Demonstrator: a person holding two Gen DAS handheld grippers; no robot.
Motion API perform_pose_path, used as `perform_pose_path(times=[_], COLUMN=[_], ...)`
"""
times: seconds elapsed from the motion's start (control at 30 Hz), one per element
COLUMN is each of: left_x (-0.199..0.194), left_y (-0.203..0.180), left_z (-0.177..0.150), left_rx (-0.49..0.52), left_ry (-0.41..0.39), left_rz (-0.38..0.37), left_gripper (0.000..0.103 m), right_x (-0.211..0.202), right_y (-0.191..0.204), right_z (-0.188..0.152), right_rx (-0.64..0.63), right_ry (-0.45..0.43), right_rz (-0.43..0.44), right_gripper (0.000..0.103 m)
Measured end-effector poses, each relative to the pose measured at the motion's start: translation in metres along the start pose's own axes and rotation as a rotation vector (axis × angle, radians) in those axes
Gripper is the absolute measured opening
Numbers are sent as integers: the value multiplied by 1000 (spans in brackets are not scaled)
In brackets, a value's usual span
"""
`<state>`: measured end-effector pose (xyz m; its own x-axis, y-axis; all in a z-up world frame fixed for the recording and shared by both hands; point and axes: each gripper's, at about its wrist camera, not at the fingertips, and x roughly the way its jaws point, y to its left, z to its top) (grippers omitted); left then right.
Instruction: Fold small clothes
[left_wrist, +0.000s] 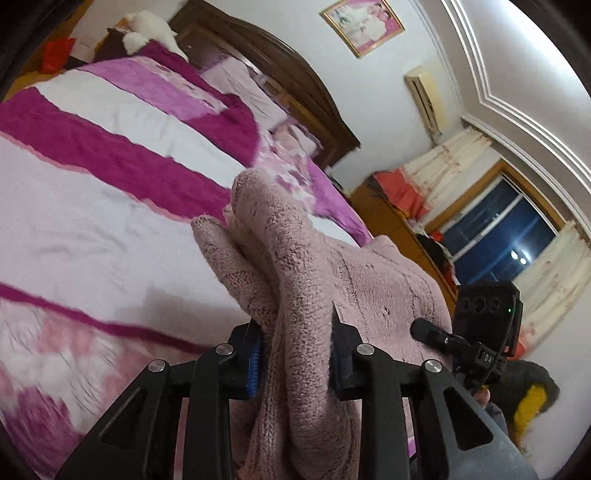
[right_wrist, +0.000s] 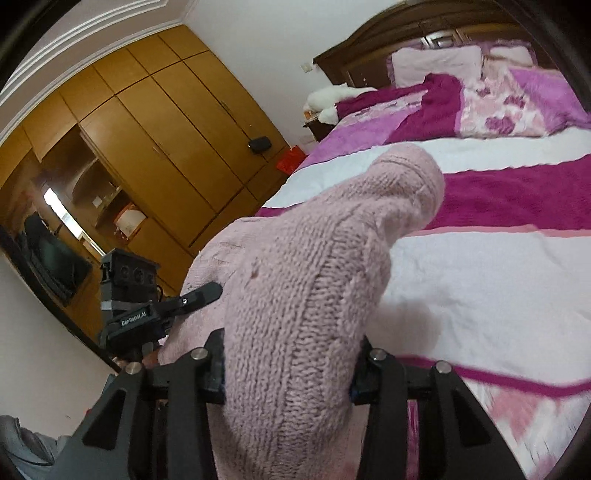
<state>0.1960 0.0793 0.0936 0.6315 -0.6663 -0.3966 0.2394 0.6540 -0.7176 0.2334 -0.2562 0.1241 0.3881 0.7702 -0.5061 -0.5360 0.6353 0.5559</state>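
Above striped bed (left_wrist: 110, 229): pink knit garment (left_wrist: 295, 258), clamped by left gripper (left_wrist: 295, 354) and right gripper (right_wrist: 288, 365). Step: lifted, unfolded. Next: spread flat.

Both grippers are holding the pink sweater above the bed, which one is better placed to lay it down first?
Right, probably. The right gripper has open bed directly ahead; the left gripper holds bunched sweater nearer the edge.

We see our right tool (right_wrist: 288, 365) clamped on a pink knitted garment (right_wrist: 295, 280), held above the striped bed (right_wrist: 498, 288); the left tool (right_wrist: 199, 293) grips its far edge, before a wooden wardrobe (right_wrist: 155, 122).
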Motion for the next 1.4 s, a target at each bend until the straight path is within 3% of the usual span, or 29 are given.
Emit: perform_pose_path(times=[0.2, 0.3, 0.4, 0.47, 0.57, 0.77, 0.9, 0.97, 1.17, 1.4], left_x=[33, 71, 115, 130, 132, 126, 94, 77, 42, 68], left_y=[-14, 10, 47, 59, 54, 51, 49, 50, 56, 48], left_z=[-12, -17, -20, -23, -23, -30, -47, -54, -77, -91], left_rx=[50, 8, -34, -22, 37, 15, 12, -4, -70, -48], left_ry=[69, 142, 222, 232, 232, 244, 217, 206, 204, 260], left_rz=[-15, 6, 96, 147, 160, 183, 212, 192, 159, 149], left_gripper=[4, 4, 4, 4, 8, 19, 37, 41, 48, 49], right_x=[-29, -4, 37, 57, 57, 48, 31, 19, -13, -1], right_y=[-35, -87, -133, -158, -177, -181, -167, -162, -152, -149], right_z=[-21, -31, -45, -56, -63, -67, -77, -92, -139, -150], right_rx=[57, 129, 191, 227, 271, 315, 320, 341, 418, 419], right_ry=[13, 66, 124, 150, 92, 110, 91, 82, 3, -3], right_rz=[-16, -37, -88, -112, -21, -9, -26, -32, 17, 50], right_gripper=[46, 46, 46, 48, 54, 68, 85, 90, 90, 91])
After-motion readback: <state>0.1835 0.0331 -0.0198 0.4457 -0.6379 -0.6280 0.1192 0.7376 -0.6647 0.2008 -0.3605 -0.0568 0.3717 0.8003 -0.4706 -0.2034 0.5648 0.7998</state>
